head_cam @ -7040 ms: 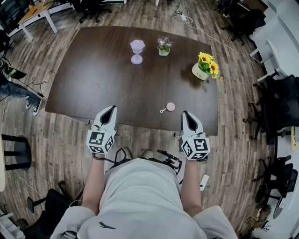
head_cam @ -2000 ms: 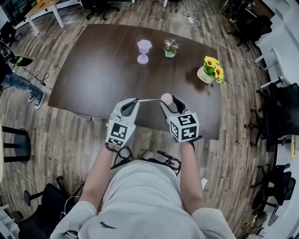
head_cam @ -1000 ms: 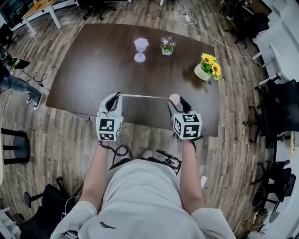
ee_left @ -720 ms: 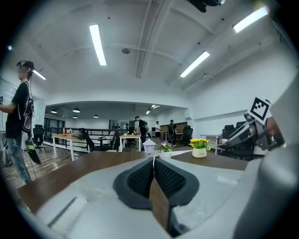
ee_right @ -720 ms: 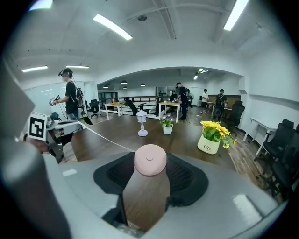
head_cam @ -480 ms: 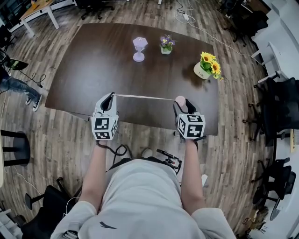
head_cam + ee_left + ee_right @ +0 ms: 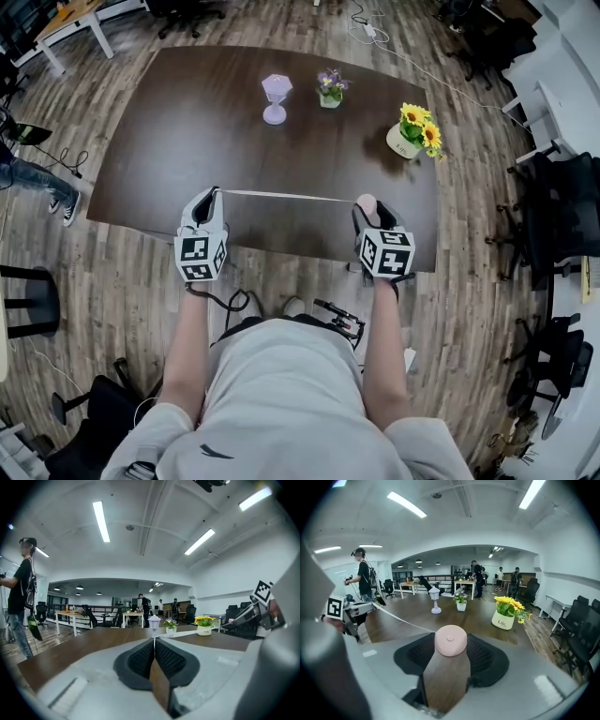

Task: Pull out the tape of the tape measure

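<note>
A small round pink tape measure (image 7: 367, 203) (image 7: 450, 640) sits clamped between the jaws of my right gripper (image 7: 371, 213) (image 7: 451, 644), above the near edge of the dark table (image 7: 234, 150). Its thin white tape (image 7: 286, 195) (image 7: 398, 618) runs out straight to the left. The tape's end (image 7: 153, 639) is pinched in my left gripper (image 7: 207, 200) (image 7: 154, 645), whose pads meet with no gap. In the left gripper view the tape (image 7: 187, 633) stretches right toward the other gripper. Both grippers hang level, well apart, over the table's front edge.
On the far side of the table stand a lilac lamp (image 7: 275, 98), a small pot of purple flowers (image 7: 328, 89) and a sunflower pot (image 7: 410, 132). Office chairs (image 7: 562, 206) crowd the right. Several people (image 7: 21, 592) stand beyond the table, with desks behind.
The two grippers have drawn further apart, the left going left and the right going right, and the stretch of tape between them has grown longer.
</note>
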A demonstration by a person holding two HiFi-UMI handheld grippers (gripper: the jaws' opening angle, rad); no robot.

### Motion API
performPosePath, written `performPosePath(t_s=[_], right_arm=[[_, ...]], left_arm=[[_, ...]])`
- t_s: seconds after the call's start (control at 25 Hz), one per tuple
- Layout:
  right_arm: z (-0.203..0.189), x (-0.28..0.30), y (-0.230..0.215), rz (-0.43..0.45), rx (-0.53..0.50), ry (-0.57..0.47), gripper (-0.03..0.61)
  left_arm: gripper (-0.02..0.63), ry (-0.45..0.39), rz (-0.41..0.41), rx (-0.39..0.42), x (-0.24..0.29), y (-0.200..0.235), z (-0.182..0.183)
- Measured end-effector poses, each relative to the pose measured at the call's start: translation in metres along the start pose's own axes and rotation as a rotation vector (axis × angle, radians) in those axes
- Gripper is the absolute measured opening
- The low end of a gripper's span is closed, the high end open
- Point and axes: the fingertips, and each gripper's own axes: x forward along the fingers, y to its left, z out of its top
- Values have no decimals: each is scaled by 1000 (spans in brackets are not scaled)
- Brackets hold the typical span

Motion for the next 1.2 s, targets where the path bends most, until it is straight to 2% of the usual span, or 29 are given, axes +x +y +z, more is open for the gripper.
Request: performPosePath(t_s=[0.24,0.52,1.0,1.2], right_arm=[[-2,10,-9,-5,7,3,215],[-23,38,-16,-22,-7,51,215],[-100,106,-25,-37,-7,285,215],[-115,124,-30,-54,11,326,215]], left_arm=[[11,7,-15,-1,15,-4,-1],[11,67,-27,-44,34,-4,-30],[11,329,-71,-59,80,-10,-126],[11,381,-73,-26,88,-12,-143]])
